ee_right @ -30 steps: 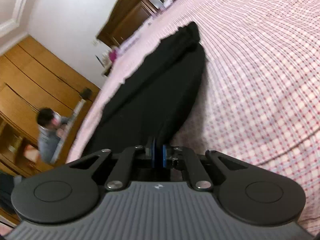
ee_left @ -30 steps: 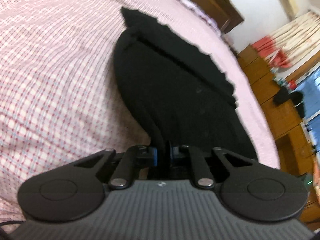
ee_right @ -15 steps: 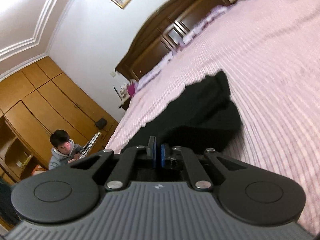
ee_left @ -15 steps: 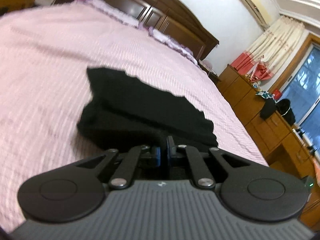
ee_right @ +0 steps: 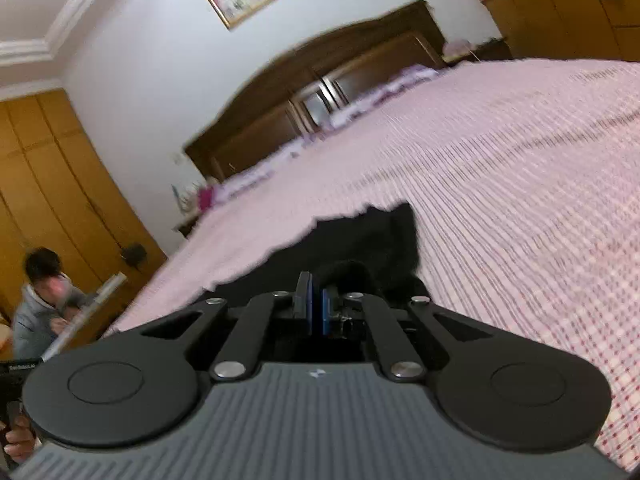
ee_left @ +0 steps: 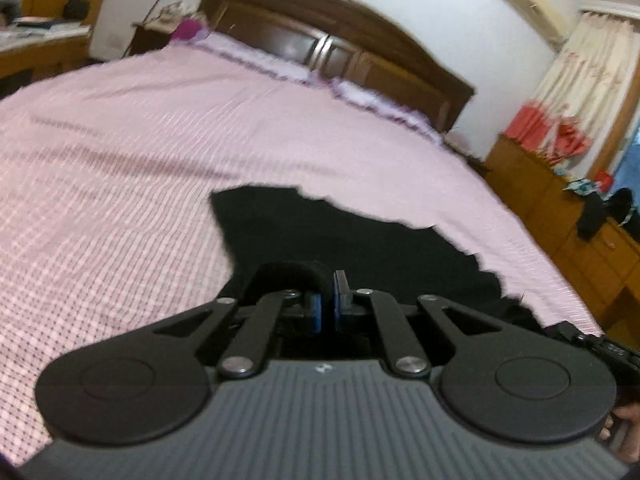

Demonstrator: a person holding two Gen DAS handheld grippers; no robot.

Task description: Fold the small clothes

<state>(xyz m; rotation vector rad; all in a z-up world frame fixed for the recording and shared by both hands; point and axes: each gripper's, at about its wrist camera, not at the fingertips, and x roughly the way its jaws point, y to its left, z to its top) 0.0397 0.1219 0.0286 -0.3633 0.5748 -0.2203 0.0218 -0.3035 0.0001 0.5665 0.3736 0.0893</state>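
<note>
Pink checked bedspread [ee_left: 120,184] carries the black garment [ee_left: 360,240], lying flat near the foot edge with a wavy far hem. Left gripper [ee_left: 328,300] pinches a rolled fold of its near edge; right gripper [ee_right: 316,304] likewise clamped on cloth. Dark wooden headboard [ee_left: 340,44] behind.

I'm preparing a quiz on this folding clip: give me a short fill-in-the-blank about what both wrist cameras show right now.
1. The black fabric garment lies on a pink checked ____.
2. The left gripper is ____ on a fold of the garment.
3. The right gripper grips cloth of the colour ____.
4. The dark wooden headboard stands at the bed's ____ end.

Missing words: bedspread; shut; black; far
</note>
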